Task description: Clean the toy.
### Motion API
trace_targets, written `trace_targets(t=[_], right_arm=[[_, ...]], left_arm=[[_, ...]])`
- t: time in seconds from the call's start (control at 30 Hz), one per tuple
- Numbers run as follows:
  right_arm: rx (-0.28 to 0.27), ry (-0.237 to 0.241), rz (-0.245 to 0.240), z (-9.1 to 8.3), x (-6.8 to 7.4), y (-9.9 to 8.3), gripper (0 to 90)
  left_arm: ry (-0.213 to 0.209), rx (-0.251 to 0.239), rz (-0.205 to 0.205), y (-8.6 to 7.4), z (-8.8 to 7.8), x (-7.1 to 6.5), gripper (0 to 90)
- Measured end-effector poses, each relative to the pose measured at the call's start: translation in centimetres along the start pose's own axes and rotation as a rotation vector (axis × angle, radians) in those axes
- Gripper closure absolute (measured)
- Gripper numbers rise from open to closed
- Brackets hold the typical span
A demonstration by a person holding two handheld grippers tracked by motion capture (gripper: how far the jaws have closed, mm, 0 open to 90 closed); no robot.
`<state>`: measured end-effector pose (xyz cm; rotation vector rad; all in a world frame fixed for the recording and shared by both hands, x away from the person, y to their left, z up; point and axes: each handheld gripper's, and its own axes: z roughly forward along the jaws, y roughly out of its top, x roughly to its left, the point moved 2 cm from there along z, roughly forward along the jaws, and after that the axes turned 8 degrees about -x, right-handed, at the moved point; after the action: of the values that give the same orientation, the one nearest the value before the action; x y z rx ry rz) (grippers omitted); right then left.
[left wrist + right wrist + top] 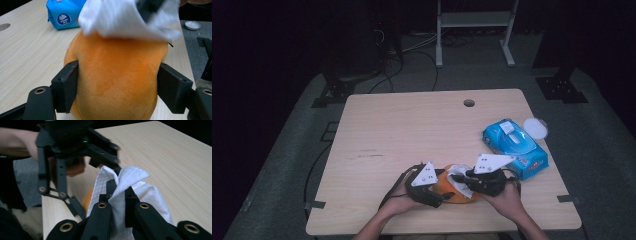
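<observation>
Nearest the lens in the left gripper view, the orange plush toy [117,82] bulges between the two black jaws, which press into its soft flanks: the left gripper [435,197] is clamped on it, apparently to pin it steady at the near side of the table [412,130]. Lying over the toy's top is a white wipe [125,20], and the right gripper view shows why it stays bunched there: the right gripper [119,187] is clenched on a fold of the wipe [130,182], so the cloth can likely be rubbed across the plush while the other hand braces it. In the high view both grippers meet over the toy [452,192], close to the near table edge, so any pull toward the person has little margin. To the right, the blue tissue pack [514,147] sits just beside the right gripper [472,179], with a small white lid [535,127] beyond it; the far and left stretches of tabletop lie bare for moving.
</observation>
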<state>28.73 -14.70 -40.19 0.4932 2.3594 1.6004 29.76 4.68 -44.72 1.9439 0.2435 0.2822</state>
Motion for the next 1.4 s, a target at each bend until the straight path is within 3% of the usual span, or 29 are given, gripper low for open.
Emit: trace_targets(t=[0.03,0.07,0.2,0.3,0.37,0.4,0.43,0.5,0.53,0.67,0.7,0.73,0.77,0.8,0.87,0.93,1.07,1.1,1.13,1.17,1.23,1.3,1.4], right_arm=[[0.0,0.0,0.0,0.0,0.0,0.0,86.2],[0.021,-0.008,-0.029,0.5,0.3,0.2,86.3],[0.018,-0.026,-0.001,-0.2,-0.6,0.1,86.4],[0.004,-0.043,0.057,-1.2,-2.0,-0.9,86.4],[-0.003,-0.047,0.074,-1.5,-2.2,-1.1,86.4],[-0.013,-0.056,0.089,-1.9,-2.5,-1.2,86.3],[-0.013,-0.056,0.089,-1.9,-2.5,-1.2,86.3],[-0.01,-0.065,0.082,-2.0,-2.6,-1.2,86.3],[-0.002,-0.068,0.077,-2.0,-2.6,-1.1,86.3],[-0.002,-0.073,0.066,-2.0,-2.4,-0.9,86.3],[0.001,-0.064,0.05,-1.8,-1.9,-0.4,86.2],[0.001,-0.064,0.05,-1.8,-1.9,-0.4,86.2],[-0.002,-0.045,0.028,-1.4,-1.3,-0.1,86.2],[-0.002,-0.045,0.028,-1.4,-1.3,-0.1,86.2],[0.016,-0.009,-0.012,-0.4,-0.1,0.3,86.2],[0.025,-0.012,-0.021,-0.3,0.0,0.3,86.3],[0.025,-0.057,-0.01,-1.6,-1.2,0.1,86.3],[0.021,-0.072,0.005,-2.1,-1.7,-0.1,86.3],[0.016,-0.085,0.039,-3.0,-2.5,-0.7,86.2],[0.011,-0.083,0.051,-3.2,-2.7,-1.0,86.2],[0.005,-0.079,0.065,-3.4,-2.9,-1.2,86.2],[0.009,-0.081,0.068,-3.4,-2.9,-1.3,86.2],[0.013,-0.084,0.053,-3.2,-2.7,-1.1,86.2]], left_arm=[[0.0,0.0,0.0,0.0,0.0,0.0,25.6],[0.001,0.002,-0.002,0.0,-0.1,0.1,25.5],[-0.001,-0.018,-0.042,-0.1,-0.2,0.5,21.7],[-0.004,-0.067,-0.134,-0.2,-0.4,1.1,10.1],[-0.001,-0.087,-0.202,-0.3,-0.7,1.7,9.8],[-0.015,-0.093,-0.294,-0.5,-0.6,2.3,10.5],[-0.015,-0.093,-0.294,-0.5,-0.6,2.3,13.6],[-0.033,-0.087,-0.345,-0.9,-0.3,2.5,16.8],[-0.043,-0.089,-0.348,-0.9,-0.4,2.4,22.9],[-0.031,-0.088,-0.323,-0.5,-0.5,2.1,26.7],[-0.023,-0.08,-0.281,-0.2,-0.4,1.7,28.3],[-0.023,-0.08,-0.281,-0.2,-0.4,1.7,28.6],[-0.014,-0.068,-0.222,0.2,-0.3,0.9,28.9],[-0.014,-0.068,-0.222,0.2,-0.3,0.9,29.2],[-0.009,-0.041,-0.144,0.5,0.0,0.1,29.5],[-0.01,-0.038,-0.131,0.5,0.0,0.0,29.5],[-0.017,-0.05,-0.147,0.3,0.0,0.2,27.8],[-0.012,-0.057,-0.166,0.2,0.0,0.4,25.6],[-0.007,-0.063,-0.215,0.0,0.2,0.7,16.9],[-0.007,-0.063,-0.215,0.0,0.2,0.7,14.0],[-0.017,-0.058,-0.278,-0.2,0.5,1.1,11.9],[-0.038,-0.051,-0.337,-0.5,0.6,1.3,12.6],[-0.044,-0.047,-0.338,-0.4,0.4,1.3,23.8]])
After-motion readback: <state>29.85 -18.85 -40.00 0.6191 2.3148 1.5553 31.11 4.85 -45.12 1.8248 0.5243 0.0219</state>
